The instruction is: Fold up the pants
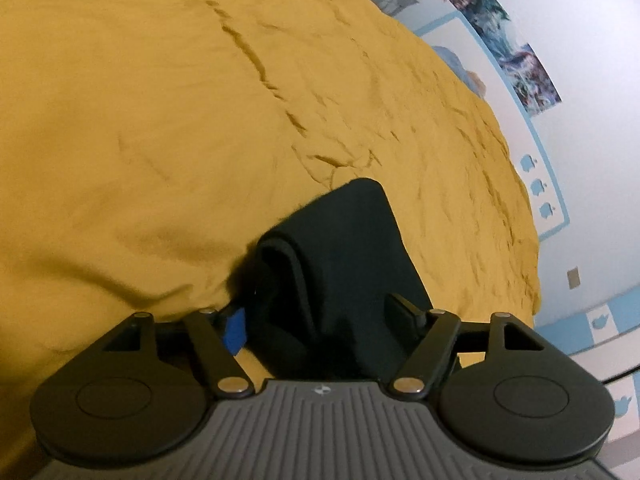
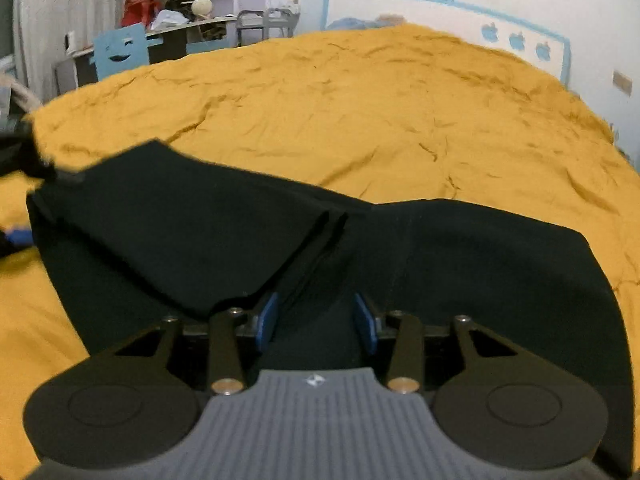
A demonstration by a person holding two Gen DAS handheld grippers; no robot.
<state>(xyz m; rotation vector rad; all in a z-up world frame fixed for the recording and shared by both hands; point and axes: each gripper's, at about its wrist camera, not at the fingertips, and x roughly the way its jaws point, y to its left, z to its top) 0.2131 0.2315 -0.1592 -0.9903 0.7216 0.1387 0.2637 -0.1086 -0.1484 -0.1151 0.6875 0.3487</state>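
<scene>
STEP: pants (image 2: 460,264) lie dark on the yellow bed (image 2: 360,120), a folded flap over their left part; it should be laid edge to edge and smoothed | LEFT: left tool (image 1: 320,320) wide open, bunched fold between its fingers, grip not seen | RIGHT: right tool (image 2: 316,320) partly open over cloth, nothing clamped

Black gripper (image 2: 316,322) linkages, blue pads (image 2: 267,320), grey ribbed housing

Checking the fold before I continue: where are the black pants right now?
The black pants lie part-folded on the yellow bedsheet, at the near edge in both wrist views, between the open fingers of the left gripper and the right gripper.
</scene>
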